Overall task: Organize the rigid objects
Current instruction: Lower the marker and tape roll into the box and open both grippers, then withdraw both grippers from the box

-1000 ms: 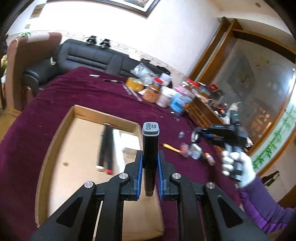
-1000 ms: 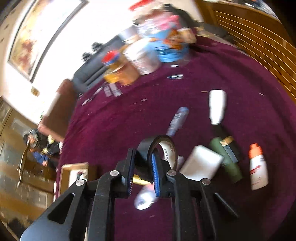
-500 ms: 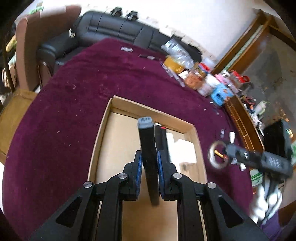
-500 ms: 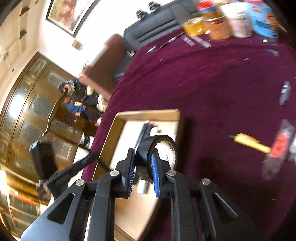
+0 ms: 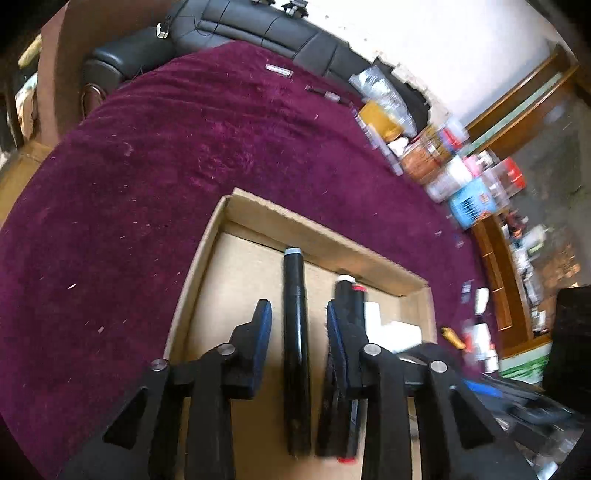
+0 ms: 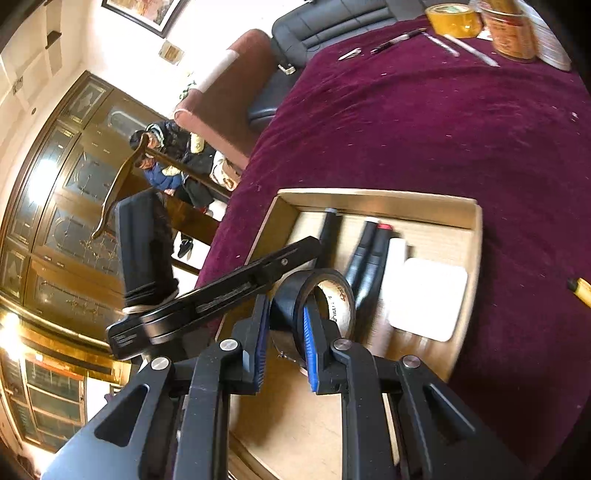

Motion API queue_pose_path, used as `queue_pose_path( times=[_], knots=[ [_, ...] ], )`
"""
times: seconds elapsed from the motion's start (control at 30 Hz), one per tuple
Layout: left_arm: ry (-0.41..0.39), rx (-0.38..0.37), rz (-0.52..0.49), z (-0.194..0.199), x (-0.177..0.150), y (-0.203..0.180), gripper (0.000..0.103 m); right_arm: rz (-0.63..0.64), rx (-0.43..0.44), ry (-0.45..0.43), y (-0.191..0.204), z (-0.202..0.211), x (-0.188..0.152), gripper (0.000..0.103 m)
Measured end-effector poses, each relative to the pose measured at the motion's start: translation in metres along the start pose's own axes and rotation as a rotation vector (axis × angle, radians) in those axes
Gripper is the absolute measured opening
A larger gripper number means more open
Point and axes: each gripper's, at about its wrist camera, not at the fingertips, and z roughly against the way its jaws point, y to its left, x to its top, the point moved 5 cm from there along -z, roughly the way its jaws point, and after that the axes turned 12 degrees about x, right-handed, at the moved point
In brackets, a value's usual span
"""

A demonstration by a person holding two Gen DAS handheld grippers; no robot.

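A shallow cardboard box [image 5: 317, 229] lies on the purple cloth. My left gripper [image 5: 297, 314] hangs low over it with its jaws opening. A black marker [image 5: 293, 280] lies lengthwise on the box floor between the blue pads, and neither pad touches it. Two more dark markers [image 5: 351, 295] and white flat pieces [image 5: 402, 330] lie to its right. My right gripper [image 6: 284, 314] is shut on a black tape roll [image 6: 332, 291] and holds it above the box's [image 6: 369, 199] near half. The left gripper's body [image 6: 221, 295] reaches in from the left of that view.
Jars, tubs and a blue box [image 5: 469, 199] crowd the table's far right side. A yellow pen [image 6: 580, 290] lies on the cloth right of the box. Pens and a yellow tape roll [image 6: 452, 18] sit at the far edge, near a black sofa [image 5: 258, 26].
The left gripper came down into the box and its jaws parted, leaving the black marker on the box floor. The right gripper carried the tape roll leftward over the box.
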Motion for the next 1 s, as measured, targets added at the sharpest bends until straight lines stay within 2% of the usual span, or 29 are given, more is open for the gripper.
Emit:
queue_pose_path(
  times=[0.07, 0.2, 0.27, 0.33, 0.47, 0.6, 0.67, 0.8, 1.0],
  knots=[
    [-0.049, 0.013, -0.006, 0.021, -0.002, 0.004, 0.047, 0.006, 0.007, 0.012, 0.005, -0.008, 0.003, 0.015],
    [-0.176, -0.028, 0.035, 0.082, -0.025, 0.028, 0.052, 0.019, 0.006, 0.033, 0.012, -0.027, 0.01, 0.015],
    [-0.222, -0.039, 0.064, 0.105, -0.04, 0.041, 0.057, 0.027, -0.01, 0.045, 0.015, -0.044, 0.015, 0.015],
    [-0.259, -0.047, 0.087, 0.125, -0.059, 0.055, 0.059, 0.042, -0.052, 0.058, 0.015, -0.057, 0.019, 0.015],
    [-0.282, -0.019, 0.128, 0.141, -0.086, 0.076, 0.061, 0.065, -0.163, 0.101, 0.01, -0.086, 0.026, 0.016],
    [-0.26, -0.029, 0.206, 0.144, -0.109, 0.099, 0.062, 0.065, -0.265, 0.111, 0.003, -0.099, 0.029, 0.025],
    [-0.256, -0.026, 0.221, 0.144, -0.115, 0.106, 0.062, 0.062, -0.252, 0.116, 0.003, -0.095, 0.027, 0.029],
    [-0.254, 0.011, 0.226, 0.141, -0.126, 0.11, 0.062, 0.048, -0.2, 0.069, 0.006, -0.07, 0.026, 0.03],
    [-0.261, -0.011, 0.243, 0.144, -0.138, 0.101, 0.062, 0.029, -0.114, 0.036, 0.016, -0.061, 0.032, 0.033]
  ],
)
